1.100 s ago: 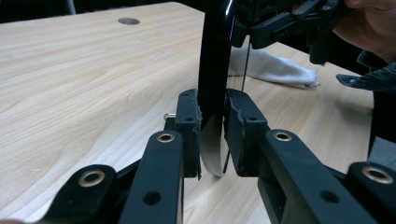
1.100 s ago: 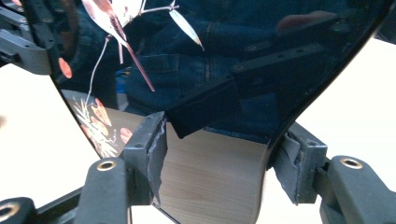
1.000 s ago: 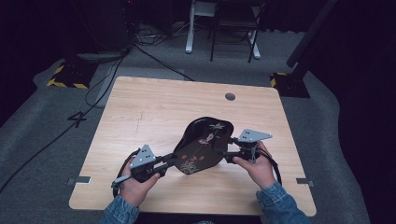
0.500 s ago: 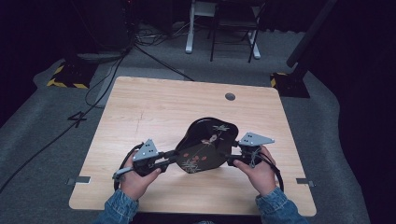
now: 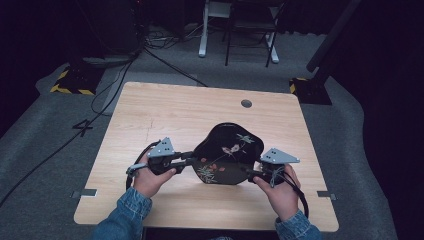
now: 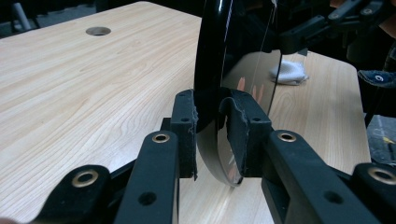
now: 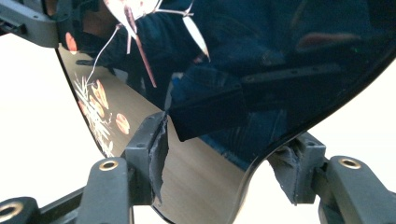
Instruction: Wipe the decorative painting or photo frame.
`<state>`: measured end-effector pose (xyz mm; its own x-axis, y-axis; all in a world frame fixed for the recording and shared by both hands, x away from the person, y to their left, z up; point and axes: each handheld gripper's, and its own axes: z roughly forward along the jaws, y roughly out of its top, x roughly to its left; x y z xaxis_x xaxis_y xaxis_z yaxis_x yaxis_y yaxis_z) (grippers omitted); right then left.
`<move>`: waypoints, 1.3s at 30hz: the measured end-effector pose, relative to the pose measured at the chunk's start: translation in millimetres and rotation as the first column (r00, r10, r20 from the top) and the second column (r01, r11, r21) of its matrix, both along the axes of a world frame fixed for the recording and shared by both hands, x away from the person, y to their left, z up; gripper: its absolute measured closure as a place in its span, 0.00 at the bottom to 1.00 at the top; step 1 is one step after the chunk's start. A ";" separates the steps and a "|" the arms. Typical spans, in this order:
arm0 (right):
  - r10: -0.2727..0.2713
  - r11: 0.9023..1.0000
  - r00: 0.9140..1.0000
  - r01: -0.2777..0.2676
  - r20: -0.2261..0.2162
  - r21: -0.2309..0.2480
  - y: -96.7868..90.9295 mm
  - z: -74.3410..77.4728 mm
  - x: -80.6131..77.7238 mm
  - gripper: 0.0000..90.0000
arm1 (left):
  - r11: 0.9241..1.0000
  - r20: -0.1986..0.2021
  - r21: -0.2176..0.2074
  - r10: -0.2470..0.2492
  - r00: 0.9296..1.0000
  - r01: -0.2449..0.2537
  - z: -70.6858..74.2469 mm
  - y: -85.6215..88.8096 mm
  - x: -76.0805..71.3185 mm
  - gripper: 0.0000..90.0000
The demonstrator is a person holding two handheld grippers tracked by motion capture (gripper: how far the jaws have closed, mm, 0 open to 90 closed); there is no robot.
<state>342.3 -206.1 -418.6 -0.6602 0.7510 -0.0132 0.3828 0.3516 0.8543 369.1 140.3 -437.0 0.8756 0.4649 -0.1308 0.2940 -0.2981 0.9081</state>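
A glossy black lacquer tray point(image 5: 227, 152) painted with flowers and a bird hangs tilted just above the wooden table point(image 5: 165, 110), between both hands. My left gripper point(image 5: 192, 159) holds its left rim. In the left gripper view the thin rim of the tray point(image 6: 212, 56) stands on edge between the pads point(image 6: 187, 116), which touch it; these jaws have just been opening a little. My right gripper point(image 5: 250, 175) grips the tray's right edge. In the right gripper view the jaws stand wide around the tray point(image 7: 280, 70), one pad point(image 7: 159, 140) on its painted face, the other behind the edge.
A round hole point(image 5: 246, 103) sits near the table's far edge. A small white crumpled wad point(image 6: 287, 72) lies on the table beyond the tray. Cables point(image 5: 115, 95) trail over the floor at the left, and chair and stand legs point(image 5: 235, 40) rise behind the table.
Both hands and the tray have shifted slightly to the right. The tray's painted face is turned more toward the high camera than a second ago.
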 end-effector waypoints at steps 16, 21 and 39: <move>0.006 1.000 1.000 -0.006 0.027 0.013 -2.6 -2.6 -6.6 0.49 | 1.000 0.008 -0.006 -0.018 1.000 0.018 -3.1 2.2 11.6 0.78; 0.007 1.000 0.999 -0.007 0.039 0.010 -4.7 -0.8 -5.9 0.47 | 1.000 0.001 -0.010 -0.012 1.000 0.012 -4.9 4.0 12.0 0.76; -0.015 0.998 0.998 0.011 0.059 0.070 -54.2 13.3 -31.4 0.46 | 0.992 -0.002 -0.048 0.114 0.994 -0.114 -3.0 28.6 -15.2 0.49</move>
<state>310.8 -260.4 -405.3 -0.6498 0.7601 0.0005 0.3352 0.2860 0.8977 353.9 168.9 -439.9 0.8175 0.5547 -0.1547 0.3227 -0.2188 0.9209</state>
